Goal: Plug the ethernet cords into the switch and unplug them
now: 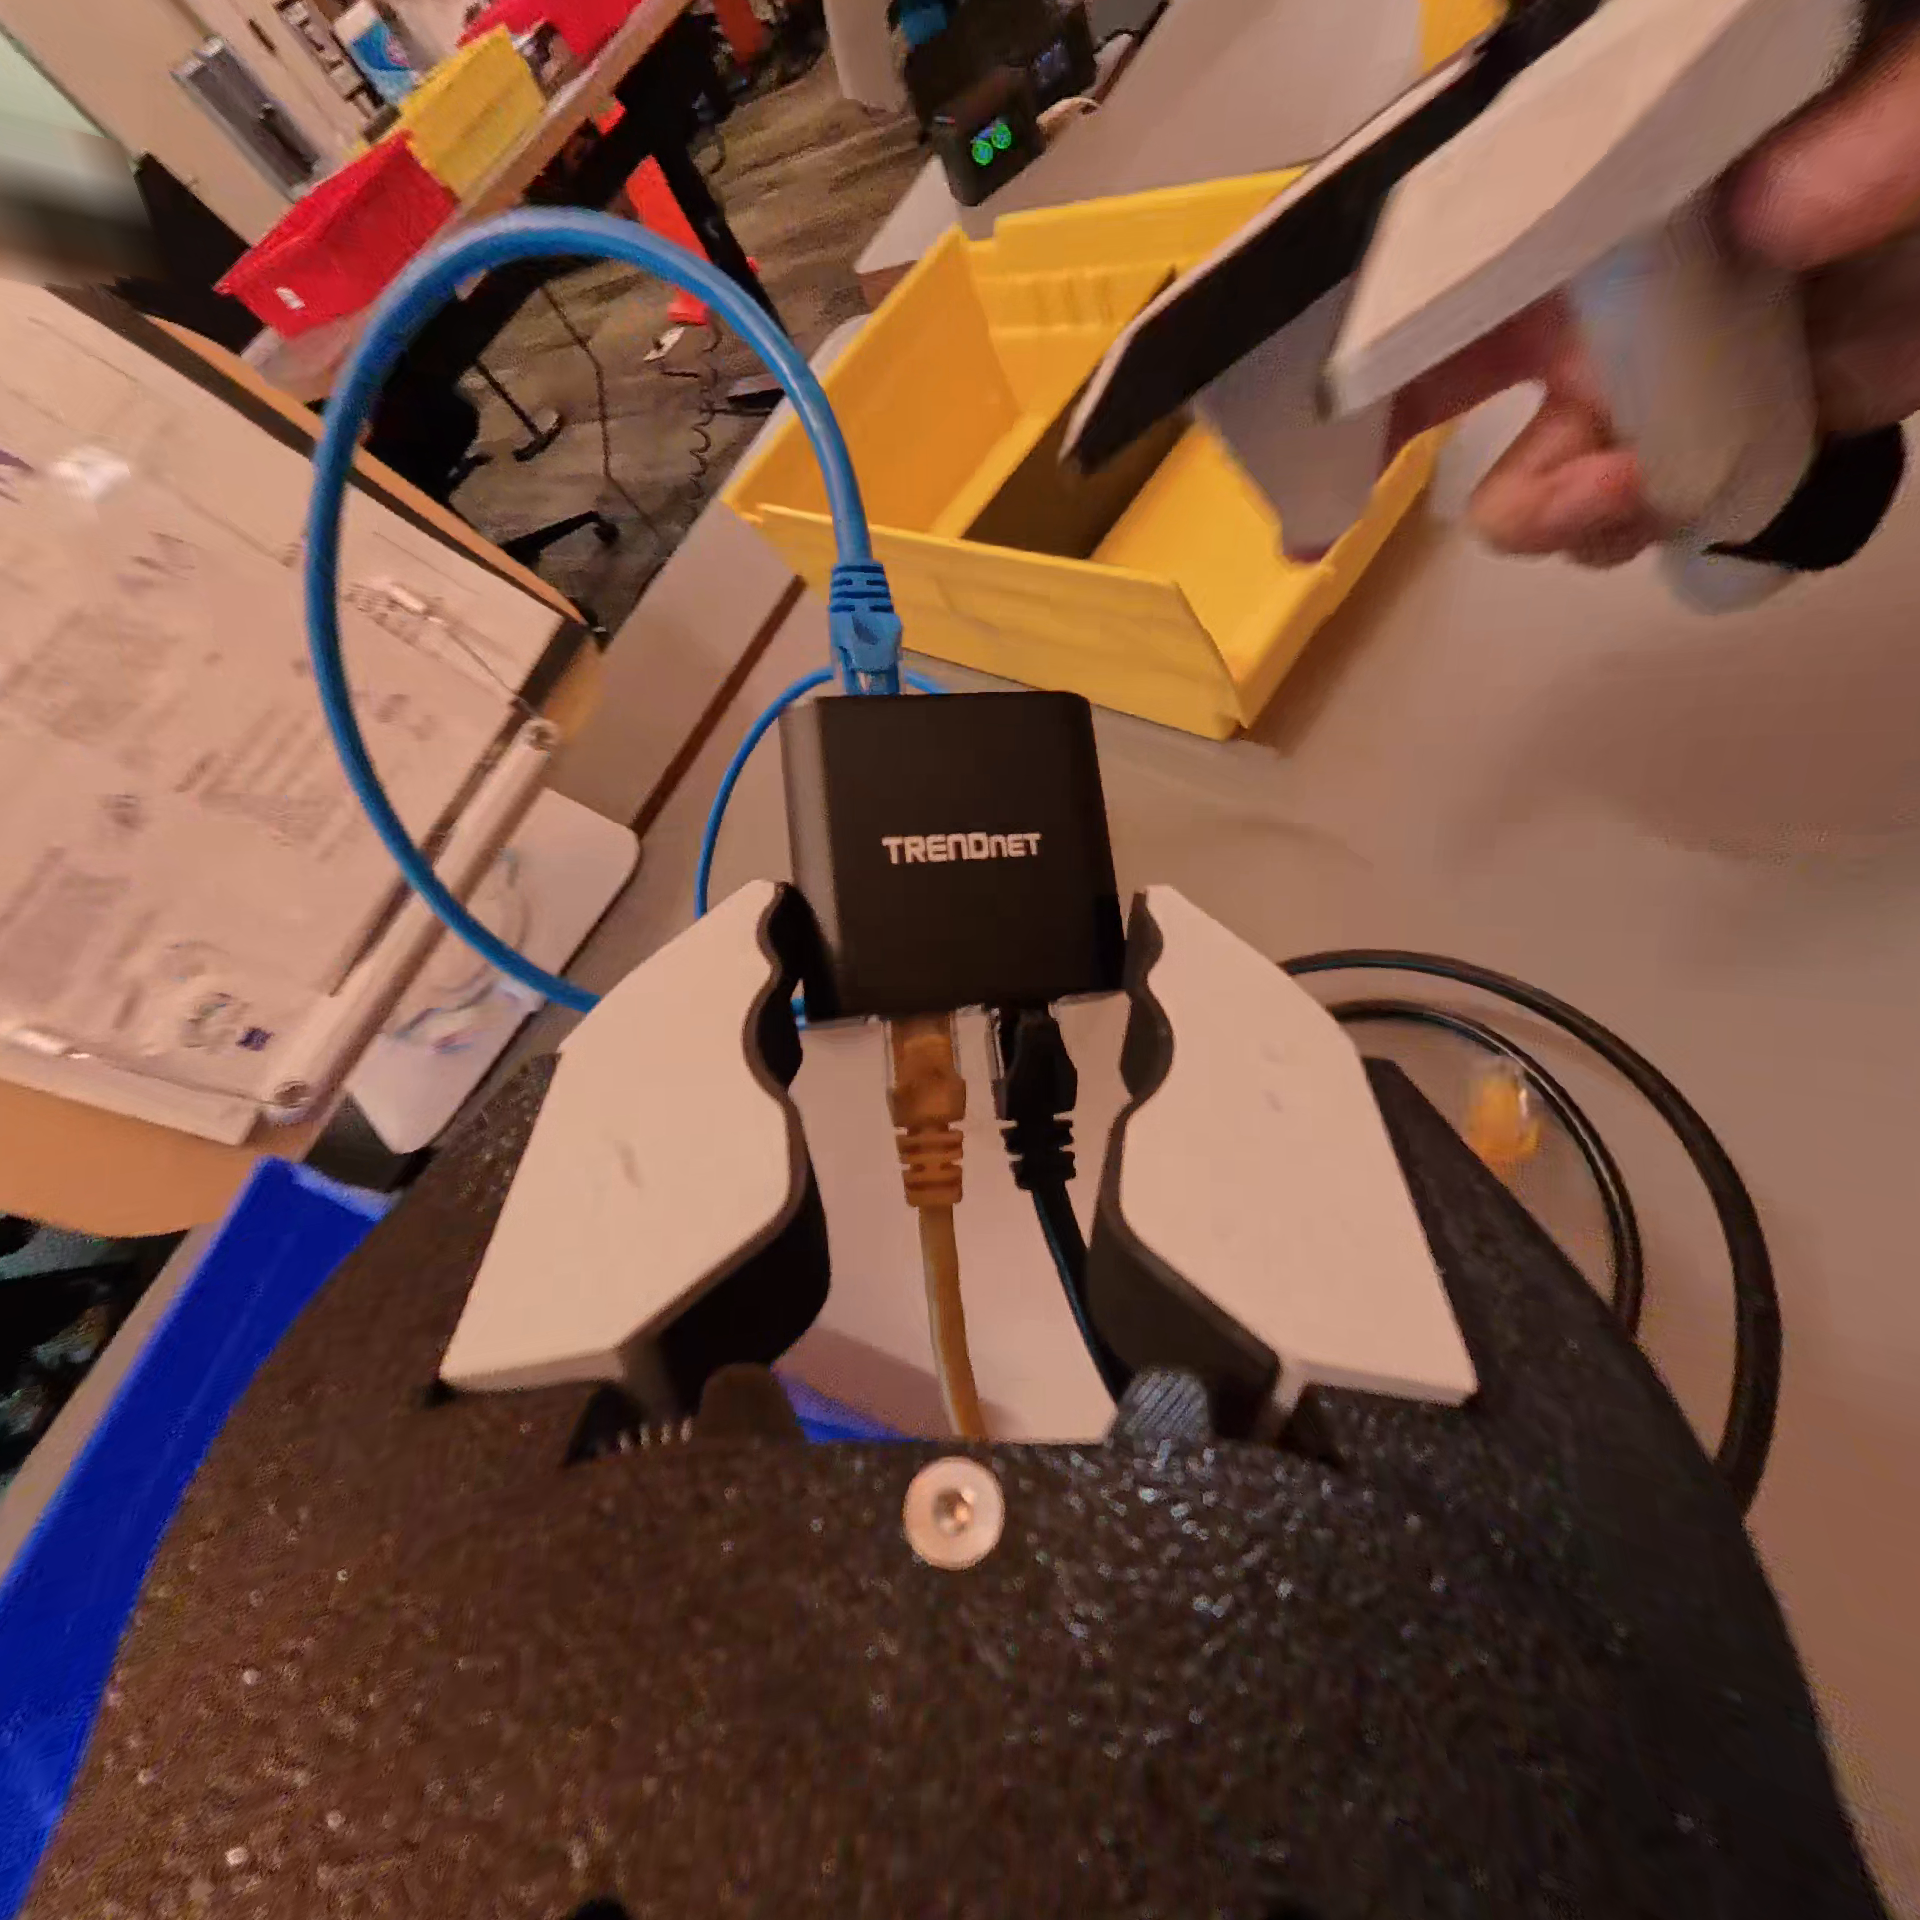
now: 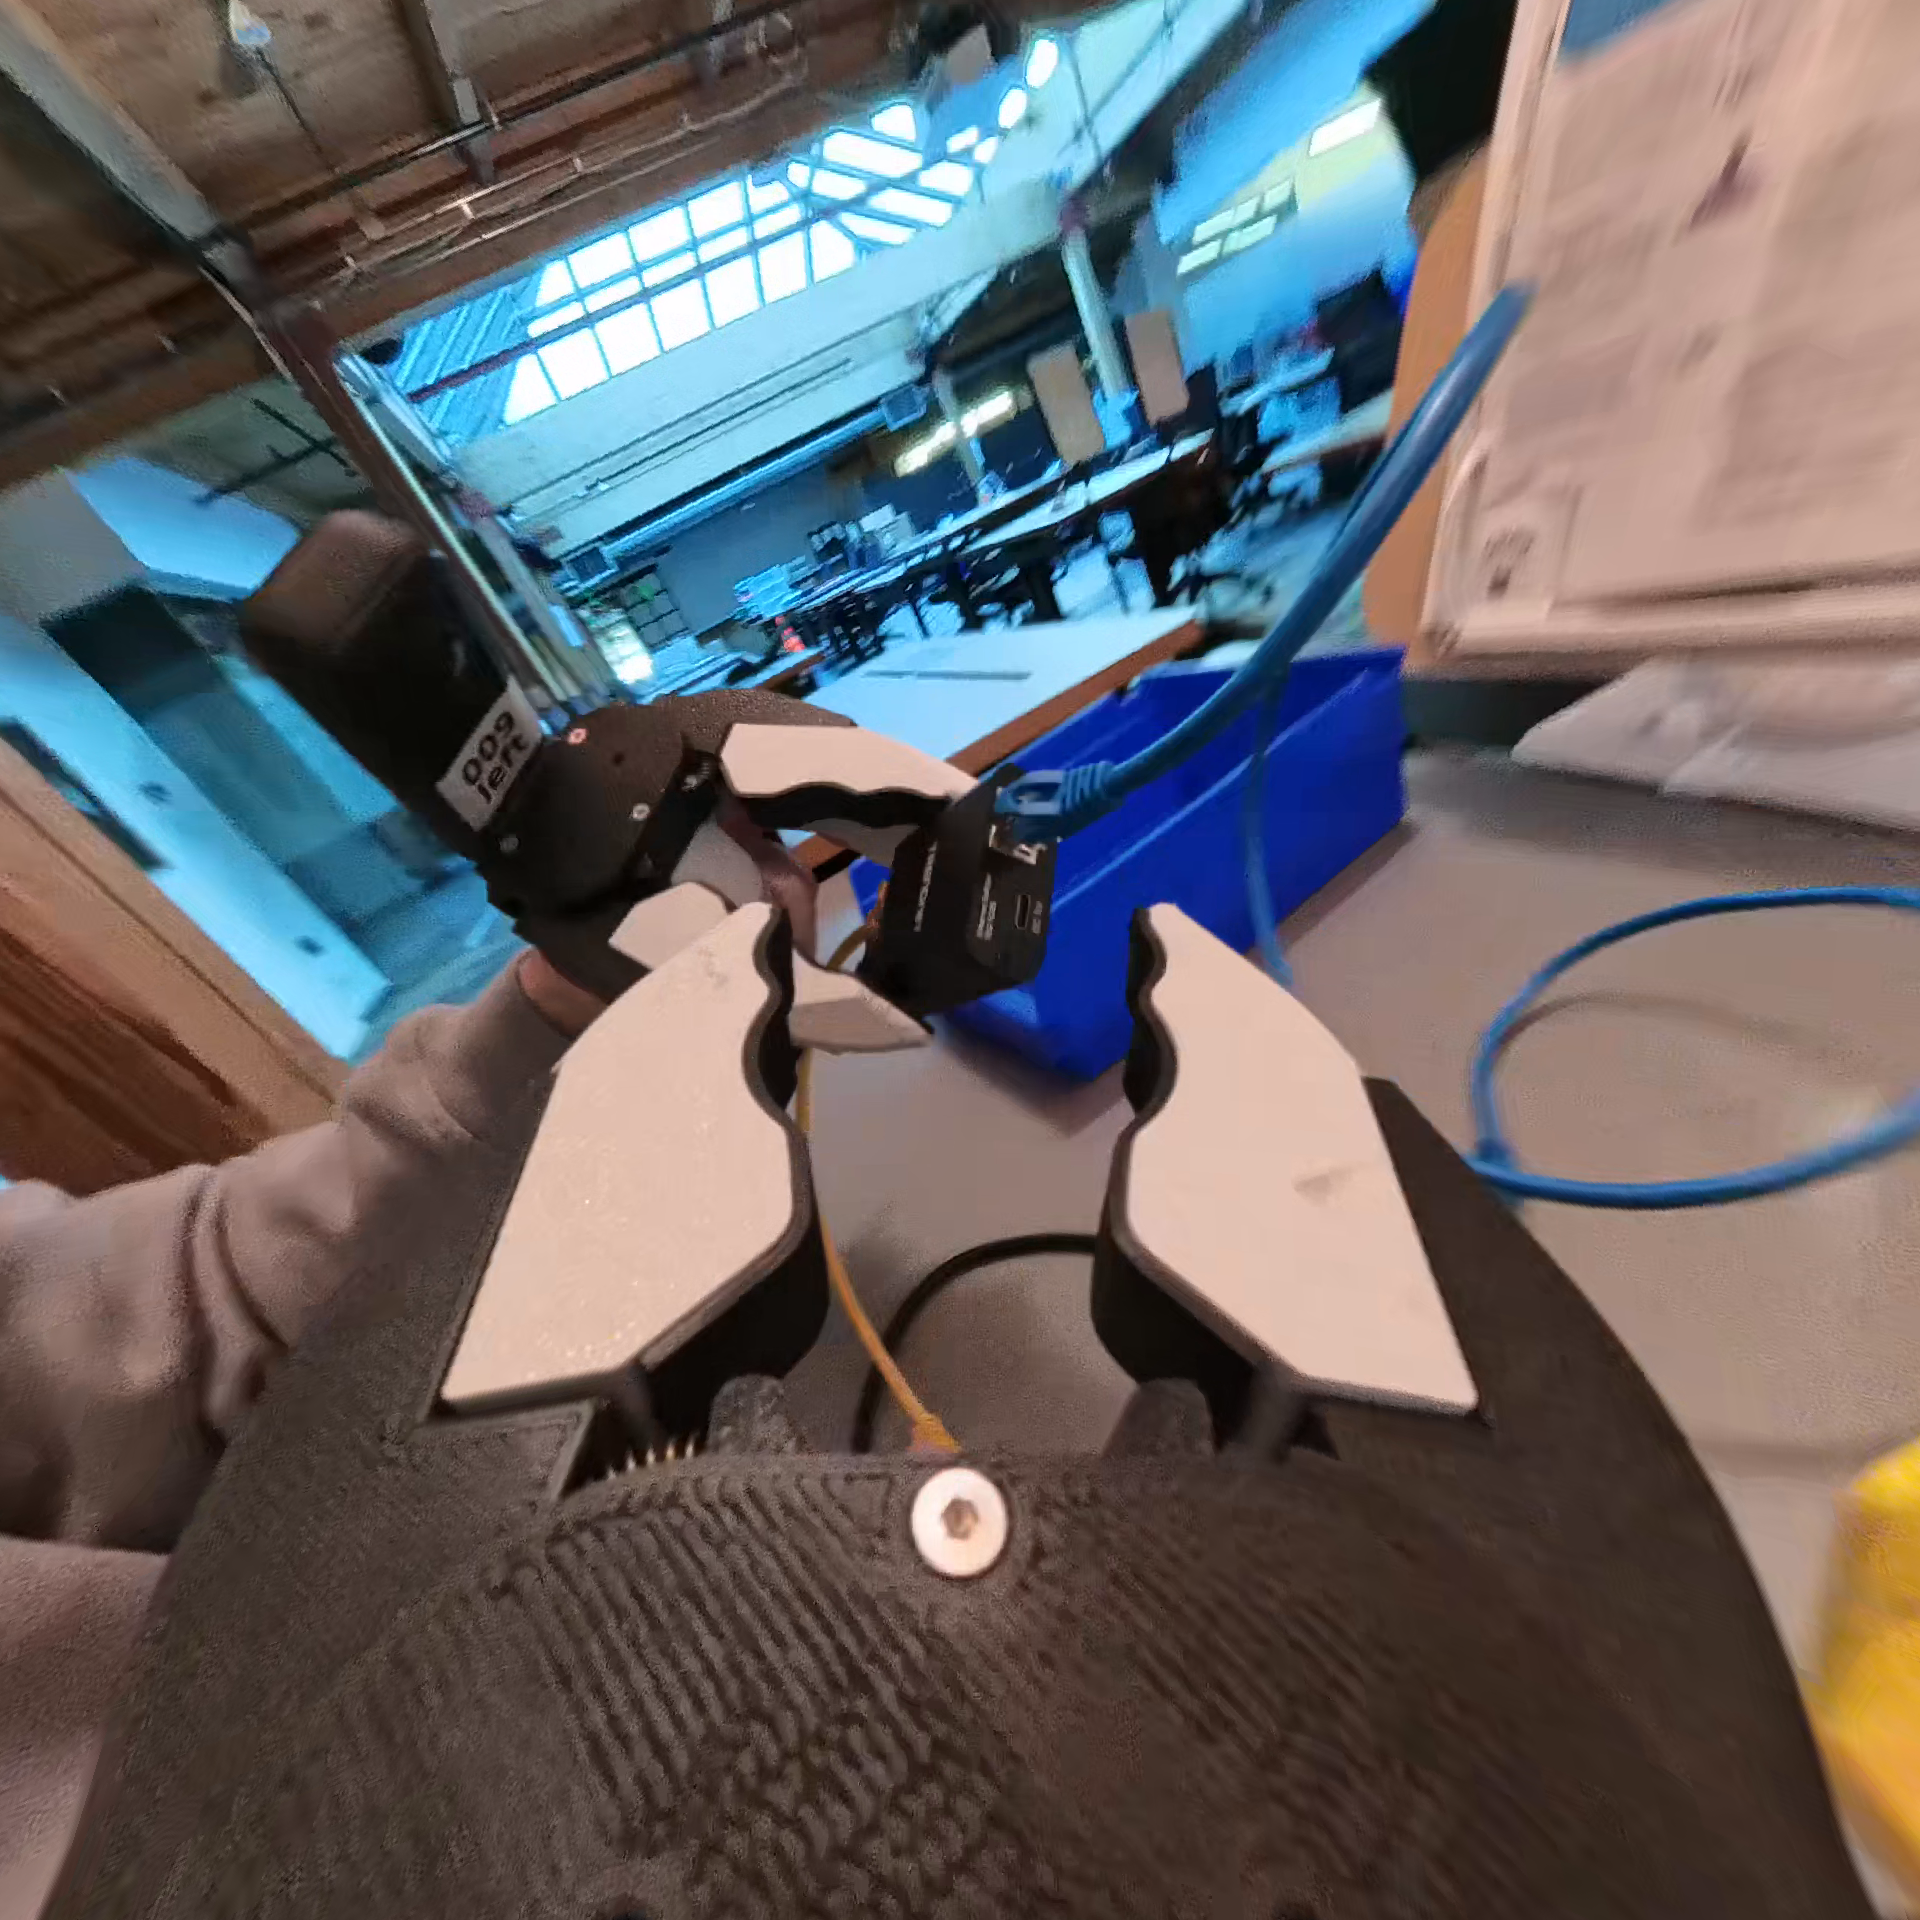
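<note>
My left gripper [image 1: 956, 904] is shut on a small black switch [image 1: 951, 790] and holds it above the grey table. A blue ethernet cord [image 1: 860, 613] is plugged into its far side and loops up to the left. A yellow cord [image 1: 928, 1112] and a black cord [image 1: 1036, 1091] are plugged into its near side, between my fingers. My right gripper [image 2: 956, 935] is open and empty, a short way in front of the switch [image 2: 1003, 914] and the blue plug [image 2: 1044, 800]. The right gripper also shows at the top right of the left wrist view [image 1: 1216, 436], held by a hand.
A yellow bin [image 1: 1039, 613] stands behind the switch, and a blue bin [image 2: 1195, 862] at the table's edge. A board with papers [image 1: 208, 675] leans at the left. The blue cord's slack [image 2: 1662, 1039] and black cord loops [image 1: 1662, 1143] lie on the table. The gap from one gripper's tips to the other's is roughly 7 cm.
</note>
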